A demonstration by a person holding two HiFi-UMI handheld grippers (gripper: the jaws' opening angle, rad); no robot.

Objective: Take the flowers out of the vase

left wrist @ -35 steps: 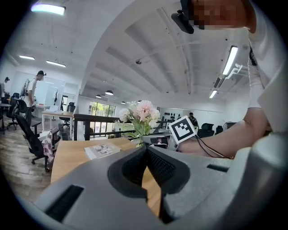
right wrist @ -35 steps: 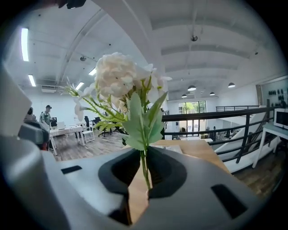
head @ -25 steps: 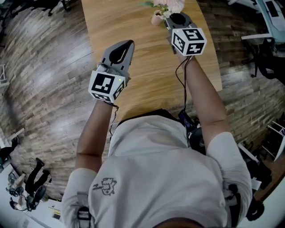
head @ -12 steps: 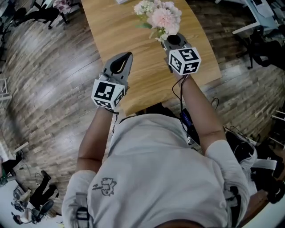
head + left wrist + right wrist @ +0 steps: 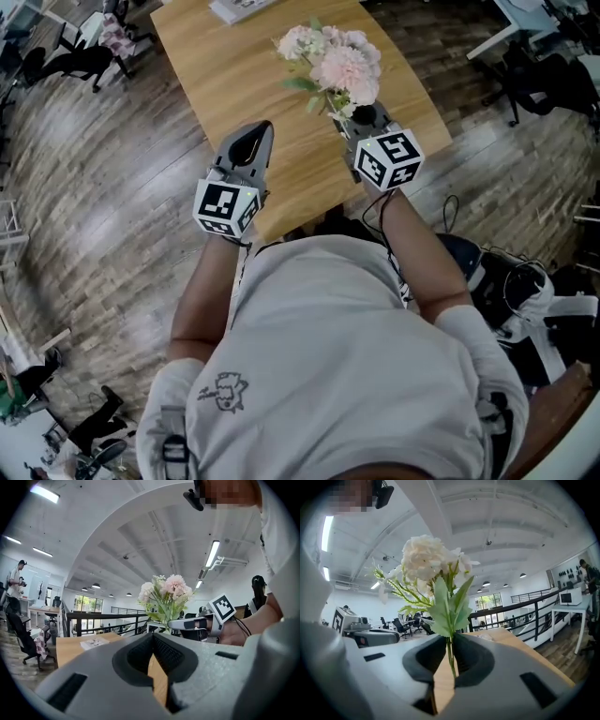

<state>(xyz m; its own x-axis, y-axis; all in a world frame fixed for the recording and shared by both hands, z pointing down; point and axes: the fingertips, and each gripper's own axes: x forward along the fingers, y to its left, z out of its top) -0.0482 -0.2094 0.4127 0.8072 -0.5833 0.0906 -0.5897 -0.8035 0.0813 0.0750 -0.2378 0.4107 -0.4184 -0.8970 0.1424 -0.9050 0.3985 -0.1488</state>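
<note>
Wooden table (image 5: 211,80) now farther off, right tongs (image 5: 450,658) clamping flowers (image 5: 337,61) pulled nearer, left tongs (image 5: 152,641) closed, empty.

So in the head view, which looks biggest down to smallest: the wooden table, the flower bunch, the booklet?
Largest: wooden table
Next: flower bunch
Smallest: booklet, though farthest away and cut off by the picture's edge, so its true size is unsure.

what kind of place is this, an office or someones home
Most likely an open-plan office, possibly on an upper level: rolling office chairs, long ceiling strip lights, and a black railing like a balcony edge.
</note>
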